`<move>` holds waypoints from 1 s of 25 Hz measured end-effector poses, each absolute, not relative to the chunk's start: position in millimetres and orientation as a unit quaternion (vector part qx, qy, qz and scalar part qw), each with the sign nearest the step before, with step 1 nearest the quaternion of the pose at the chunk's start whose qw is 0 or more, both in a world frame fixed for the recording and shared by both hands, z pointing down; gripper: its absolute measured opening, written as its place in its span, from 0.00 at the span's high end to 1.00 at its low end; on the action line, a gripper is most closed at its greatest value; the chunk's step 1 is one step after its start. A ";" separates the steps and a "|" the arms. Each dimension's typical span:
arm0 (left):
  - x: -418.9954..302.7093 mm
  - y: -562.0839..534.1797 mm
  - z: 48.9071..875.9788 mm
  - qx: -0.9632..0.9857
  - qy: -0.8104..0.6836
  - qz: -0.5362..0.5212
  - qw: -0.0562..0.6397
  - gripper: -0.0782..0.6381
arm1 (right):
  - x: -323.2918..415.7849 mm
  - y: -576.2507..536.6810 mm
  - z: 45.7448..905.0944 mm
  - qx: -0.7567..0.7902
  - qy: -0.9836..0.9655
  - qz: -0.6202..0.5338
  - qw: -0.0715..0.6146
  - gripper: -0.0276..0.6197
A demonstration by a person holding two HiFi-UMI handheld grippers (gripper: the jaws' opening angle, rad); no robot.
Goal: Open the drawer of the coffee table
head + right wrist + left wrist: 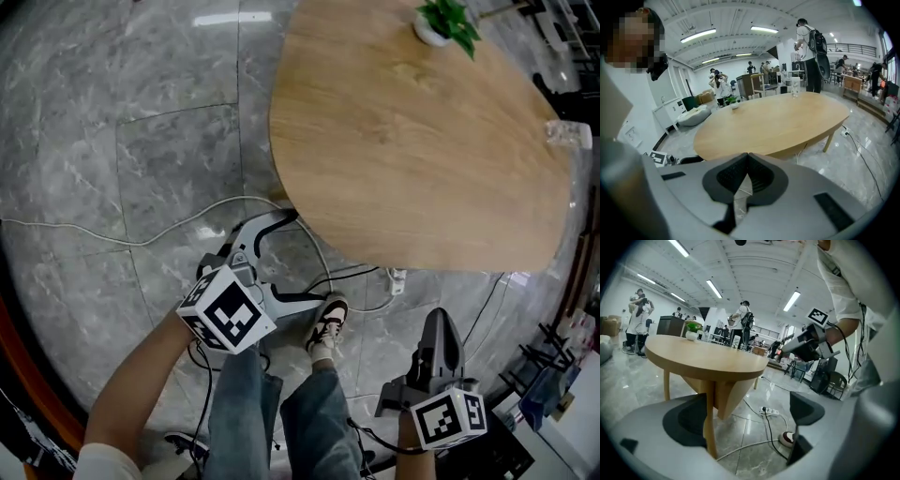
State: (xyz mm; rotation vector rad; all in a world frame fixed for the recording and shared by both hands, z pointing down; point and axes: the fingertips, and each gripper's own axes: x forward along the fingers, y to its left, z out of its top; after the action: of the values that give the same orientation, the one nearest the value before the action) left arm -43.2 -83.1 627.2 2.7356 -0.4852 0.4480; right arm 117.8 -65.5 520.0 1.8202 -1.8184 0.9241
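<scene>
The oval wooden coffee table (422, 141) fills the upper right of the head view, and no drawer front shows in any view. My left gripper (302, 255) is open at the table's near left edge, low above the floor. In the left gripper view my left gripper (747, 416) frames a table leg (710, 423) and the wedge-shaped underside, with nothing between its pads. My right gripper (441, 323) is shut and empty, held just short of the table's near edge. From the right gripper view, my right gripper (746, 173) looks across the tabletop (778, 122).
A small potted plant (448, 21) and a clear glass (567, 134) stand on the table. A power strip (397, 278) and cables lie on the marble floor under the near edge. My shoe (327, 323) is beside them. People stand farther off in the hall.
</scene>
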 end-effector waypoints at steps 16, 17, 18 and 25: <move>-20.5 -101.3 663.4 0.971 -0.098 0.167 0.138 0.19 | 149.0 -53.2 552.5 0.700 -0.589 0.358 0.187 0.96; -18.3 -102.4 662.4 0.972 -0.096 0.164 0.140 0.20 | 149.7 -53.7 552.5 0.701 -0.588 0.359 0.186 0.96; -16.4 -103.5 661.3 0.972 -0.095 0.160 0.145 0.21 | 150.5 -54.6 552.3 0.702 -0.587 0.359 0.186 0.96; -20.7 -112.5 663.1 0.971 -0.121 0.151 0.142 0.37 | 153.7 -61.6 554.2 0.702 -0.586 0.358 0.187 0.96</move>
State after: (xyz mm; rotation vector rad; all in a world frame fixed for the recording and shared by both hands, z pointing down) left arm -20.7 -112.5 663.1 2.8012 -0.3494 0.4364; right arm 153.7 -61.6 554.2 1.9772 -1.6498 1.0082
